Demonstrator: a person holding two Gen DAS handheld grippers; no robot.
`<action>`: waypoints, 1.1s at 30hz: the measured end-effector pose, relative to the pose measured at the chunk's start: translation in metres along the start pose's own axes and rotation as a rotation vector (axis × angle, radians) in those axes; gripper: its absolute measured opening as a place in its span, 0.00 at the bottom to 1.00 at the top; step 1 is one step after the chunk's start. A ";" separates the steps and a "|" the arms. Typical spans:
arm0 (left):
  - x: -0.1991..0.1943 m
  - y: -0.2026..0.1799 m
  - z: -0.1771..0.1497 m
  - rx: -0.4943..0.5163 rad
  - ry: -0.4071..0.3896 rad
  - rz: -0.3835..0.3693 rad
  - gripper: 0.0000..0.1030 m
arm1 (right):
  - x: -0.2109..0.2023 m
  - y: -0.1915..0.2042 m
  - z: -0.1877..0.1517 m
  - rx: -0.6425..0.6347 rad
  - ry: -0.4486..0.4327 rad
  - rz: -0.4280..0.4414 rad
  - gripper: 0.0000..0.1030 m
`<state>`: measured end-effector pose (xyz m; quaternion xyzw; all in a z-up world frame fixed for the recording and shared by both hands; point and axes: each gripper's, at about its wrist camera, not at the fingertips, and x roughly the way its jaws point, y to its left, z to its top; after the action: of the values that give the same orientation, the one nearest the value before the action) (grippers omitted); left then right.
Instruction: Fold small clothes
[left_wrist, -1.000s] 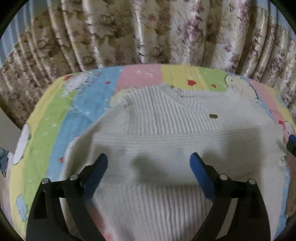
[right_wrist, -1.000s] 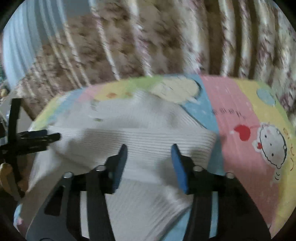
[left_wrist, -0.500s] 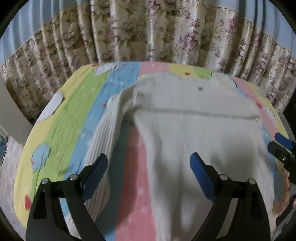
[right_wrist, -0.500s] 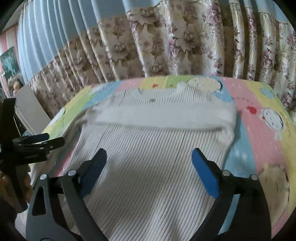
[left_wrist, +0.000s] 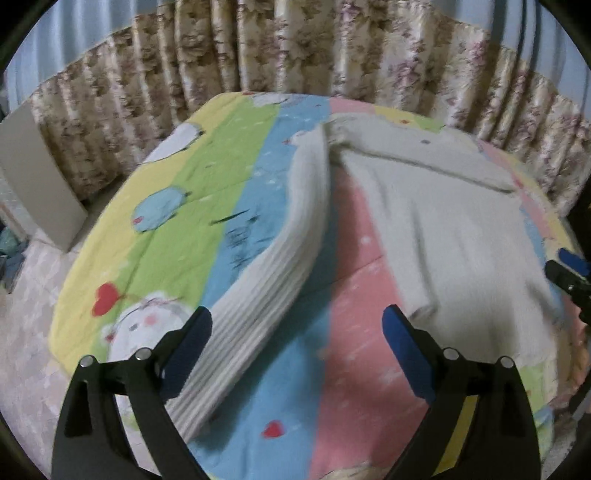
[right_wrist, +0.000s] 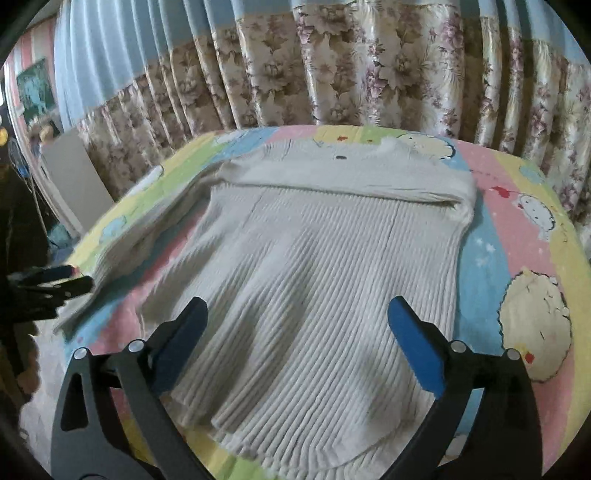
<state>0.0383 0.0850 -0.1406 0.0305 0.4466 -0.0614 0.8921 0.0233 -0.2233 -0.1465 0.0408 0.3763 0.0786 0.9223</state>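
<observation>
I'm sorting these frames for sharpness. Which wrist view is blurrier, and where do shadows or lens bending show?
Left wrist view: motion-smeared, the sweater losing its ribs and the bedsheet print streaked. Right wrist view: sharper, ribs crisp, with soft finger shadows on the sweater's lower part. Both: fisheye bows the curtain and darkens the corners.

Floral curtains (right_wrist: 369, 74) with a pale blue top band hang behind a bed (left_wrist: 177, 206) in a pastel cartoon-striped sheet; lighting's pretty dim.

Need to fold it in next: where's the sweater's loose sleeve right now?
In the left wrist view the loose sleeve runs diagonally over the striped bedsheet, left of the sweater body, its cuff beside the left claw.
</observation>
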 end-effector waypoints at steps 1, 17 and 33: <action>-0.001 0.003 -0.004 0.001 -0.002 0.012 0.91 | 0.000 0.006 -0.004 -0.015 0.000 -0.022 0.94; 0.003 0.057 -0.044 0.077 0.031 0.034 0.91 | 0.022 0.087 -0.016 -0.309 0.034 -0.065 0.85; 0.016 0.072 -0.023 -0.008 0.099 -0.009 0.14 | 0.037 0.098 0.007 -0.272 0.069 0.026 0.78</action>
<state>0.0394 0.1579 -0.1678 0.0278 0.4905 -0.0620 0.8688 0.0432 -0.1204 -0.1536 -0.0826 0.3929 0.1422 0.9048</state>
